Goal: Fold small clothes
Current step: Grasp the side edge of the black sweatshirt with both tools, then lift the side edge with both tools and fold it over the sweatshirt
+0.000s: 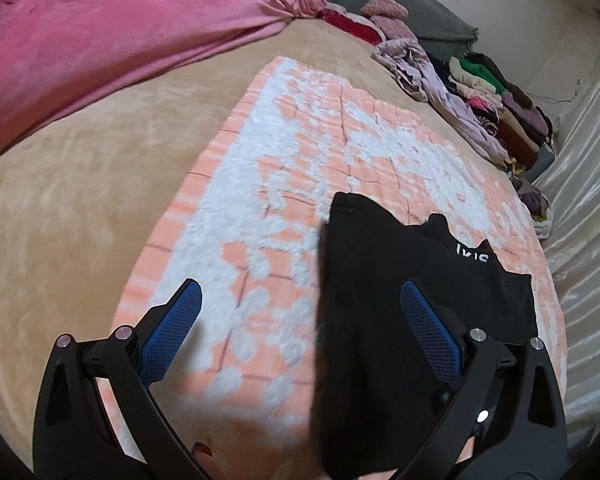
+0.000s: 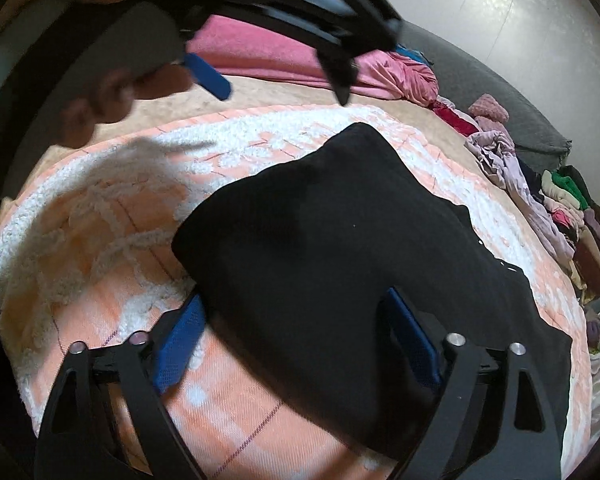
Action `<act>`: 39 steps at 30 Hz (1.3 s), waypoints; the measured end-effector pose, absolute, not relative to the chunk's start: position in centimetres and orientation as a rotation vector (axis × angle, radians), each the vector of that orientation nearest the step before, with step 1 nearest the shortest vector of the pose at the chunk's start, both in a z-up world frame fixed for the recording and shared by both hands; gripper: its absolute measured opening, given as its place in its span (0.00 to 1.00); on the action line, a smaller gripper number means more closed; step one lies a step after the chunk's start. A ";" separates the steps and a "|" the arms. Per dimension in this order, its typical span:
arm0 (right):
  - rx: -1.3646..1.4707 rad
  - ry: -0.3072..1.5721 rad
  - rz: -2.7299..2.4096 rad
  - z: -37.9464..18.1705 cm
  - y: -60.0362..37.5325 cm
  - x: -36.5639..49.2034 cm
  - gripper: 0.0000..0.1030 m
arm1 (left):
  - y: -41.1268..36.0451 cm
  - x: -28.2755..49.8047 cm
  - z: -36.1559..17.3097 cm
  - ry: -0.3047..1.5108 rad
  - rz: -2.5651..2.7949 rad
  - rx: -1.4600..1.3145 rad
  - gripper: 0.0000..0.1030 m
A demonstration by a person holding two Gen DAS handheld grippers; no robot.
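Beige plush covers the bed (image 1: 80,208) under me, running out to a white satin sheet (image 1: 580,184) along its right edge. Across the far side lies a pink blanket (image 1: 100,36), bunched up at one end, with a grey blanket (image 1: 420,4) behind it. On the beige sits an orange-and-white towel (image 1: 300,152), spread flat, its tufted white patches crossed by thin dark lines. A row of mixed clothes (image 1: 488,96) runs along the bed's right edge, well apart from my work: lilac, green, cream, maroon, some folded, some crumpled.

The black garment (image 2: 332,248) lies on the towel's near right part, one layer doubled over, with a bit of white lettering showing at its right side in the left wrist view. One edge of it rises blurred between my left fingers.

My right tongs (image 2: 296,344) are spread wide, the blue pads either side of the garment's near end; whether they touch the cloth I cannot tell. My left tongs (image 1: 300,316) are likewise spread wide, gripping nothing, the right pad over the black cloth and the left pad over bare towel. In the right wrist view they hang above the towel's far side.
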State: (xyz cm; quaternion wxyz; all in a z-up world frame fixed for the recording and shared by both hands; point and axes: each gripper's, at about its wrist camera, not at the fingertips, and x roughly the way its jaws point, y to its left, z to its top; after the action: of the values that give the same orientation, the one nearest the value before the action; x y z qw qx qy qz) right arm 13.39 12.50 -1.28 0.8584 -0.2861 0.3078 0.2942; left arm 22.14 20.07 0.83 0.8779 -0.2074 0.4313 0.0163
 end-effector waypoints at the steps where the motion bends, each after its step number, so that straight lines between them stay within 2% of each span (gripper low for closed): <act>1: -0.599 0.643 0.624 -1.3 12.6 13.4 0.73 | 20.0 22.5 0.7 0.907 0.030 -0.438 0.90; 3: -0.597 0.637 0.640 -1.2 12.6 13.5 0.45 | 19.8 23.7 0.3 0.931 0.003 -0.462 0.90; 4: -0.588 0.636 0.647 -1.1 12.5 13.7 0.39 | 19.6 24.4 0.0 0.947 -0.019 -0.476 0.90; 5: -0.576 0.637 0.651 -1.0 12.5 13.6 0.23 | 19.5 24.7 -0.2 0.957 -0.027 -0.481 0.90; 6: -0.551 0.640 0.658 -0.7 12.1 13.8 0.17 | 19.3 25.2 -0.5 0.969 -0.039 -0.488 0.90; 8: -0.494 0.645 0.672 -0.2 11.3 14.2 0.12 | 18.9 26.0 -1.2 0.998 -0.077 -0.517 0.84; 9: -0.451 0.652 0.686 0.1 10.6 14.4 0.11 | 18.7 26.4 -1.6 1.014 -0.089 -0.530 0.83; 12: -0.339 0.674 0.730 0.7 9.1 15.0 0.10 | 17.9 27.2 -2.5 1.062 -0.102 -0.523 0.70; 14: -0.304 0.680 0.745 0.9 8.6 15.2 0.10 | 17.5 27.5 -2.9 1.080 -0.110 -0.522 0.51; 16: -0.270 0.705 0.754 0.9 8.4 15.7 0.10 | 17.0 27.7 -3.2 1.090 -0.129 -0.528 0.37; 18: -0.253 0.718 0.757 0.9 8.4 15.8 0.10 | 16.4 27.9 -3.2 1.094 -0.127 -0.512 0.32; 20: -0.246 0.719 0.760 0.9 8.3 15.8 0.10 | 15.9 28.0 -3.0 1.099 -0.128 -0.493 0.13; 23: -0.231 0.719 0.766 1.0 8.1 15.9 0.10 | 14.8 28.0 -2.2 1.092 -0.111 -0.431 0.08; 26: -0.196 0.716 0.760 1.1 7.4 15.7 0.09 | 13.5 28.0 -1.1 1.072 -0.097 -0.367 0.07; 31: -0.083 0.687 0.751 2.2 5.3 15.2 0.09 | 11.7 28.1 1.1 1.080 -0.098 -0.314 0.06; 34: 0.078 0.725 0.772 2.6 3.1 15.8 0.09 | 11.3 28.1 2.2 1.085 -0.098 -0.343 0.06; 39: 0.130 0.683 0.771 4.1 0.0 15.8 0.09 | 8.7 28.1 3.8 1.065 -0.117 -0.323 0.06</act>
State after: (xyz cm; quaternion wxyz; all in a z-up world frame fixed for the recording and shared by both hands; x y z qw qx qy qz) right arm 15.83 0.00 4.11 0.8684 0.0620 0.3263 0.3682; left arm 28.09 8.75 3.80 0.8476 -0.1532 0.5050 -0.0557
